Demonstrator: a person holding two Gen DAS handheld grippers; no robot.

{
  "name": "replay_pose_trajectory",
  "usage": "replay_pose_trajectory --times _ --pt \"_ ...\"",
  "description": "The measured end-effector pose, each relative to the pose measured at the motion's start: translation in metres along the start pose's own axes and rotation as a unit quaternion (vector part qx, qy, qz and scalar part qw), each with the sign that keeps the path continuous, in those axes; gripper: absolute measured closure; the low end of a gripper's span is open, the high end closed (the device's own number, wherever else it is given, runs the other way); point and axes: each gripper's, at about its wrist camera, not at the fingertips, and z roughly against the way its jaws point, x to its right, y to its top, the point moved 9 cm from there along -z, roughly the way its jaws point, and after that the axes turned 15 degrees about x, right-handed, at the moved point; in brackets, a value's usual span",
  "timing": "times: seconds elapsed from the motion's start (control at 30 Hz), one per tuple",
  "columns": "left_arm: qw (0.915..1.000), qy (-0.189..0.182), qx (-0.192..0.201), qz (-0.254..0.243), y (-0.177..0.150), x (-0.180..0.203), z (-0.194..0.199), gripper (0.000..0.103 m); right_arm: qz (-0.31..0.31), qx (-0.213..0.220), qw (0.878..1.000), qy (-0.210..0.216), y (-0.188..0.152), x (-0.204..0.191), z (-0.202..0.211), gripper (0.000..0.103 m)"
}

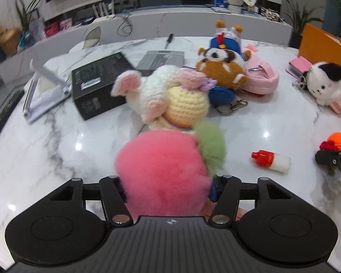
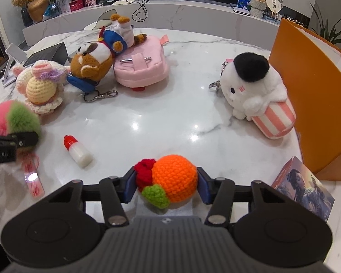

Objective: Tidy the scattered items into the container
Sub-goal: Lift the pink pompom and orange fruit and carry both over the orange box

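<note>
1. A white marble table (image 2: 170, 104) is seen from two gripper-mounted cameras, with soft toys scattered over it.
2. The left gripper (image 1: 168, 188) is clenched on a fluffy pink pompom (image 1: 163, 173) with a green tuft; the pompom is pressed between both fingers, low at the near edge of the table. In the right wrist view the same pompom (image 2: 9, 122) is seen at the far left.
3. The right gripper (image 2: 166, 182) is clamped on an orange crochet ball (image 2: 174, 177) with red and green knitted bits; its blue pads (image 2: 130, 185) are pressed against both sides of the ball.
4. A crocheted rabbit doll (image 2: 41, 86) is lying just behind the pompom.
5. A brown plush dog in blue (image 2: 95, 61) is leaning against a pink plush pouch (image 2: 141, 66), farther back.
6. A white plush with a black ear (image 2: 254, 84) is lying on the right, beside a tall orange container (image 2: 311, 86) standing at the table's right edge.
7. A small white bottle with a red cap (image 2: 77, 151) is lying on its side between the two grippers.
8. Two dark boxes (image 1: 97, 84) are placed at the back left.
</note>
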Motion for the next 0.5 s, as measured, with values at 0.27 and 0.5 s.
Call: replay_pose_trajectory --times 0.27,0.5 --pt "0.9999 0.002 0.006 0.016 -0.002 -0.011 0.009 0.044 -0.008 0.012 1.000 0.000 0.005 0.005 0.007 0.047" --pt "0.9997 0.004 0.015 0.017 -0.001 -0.017 0.018 0.048 -0.012 0.038 0.999 0.019 0.026 0.003 0.028 0.047"
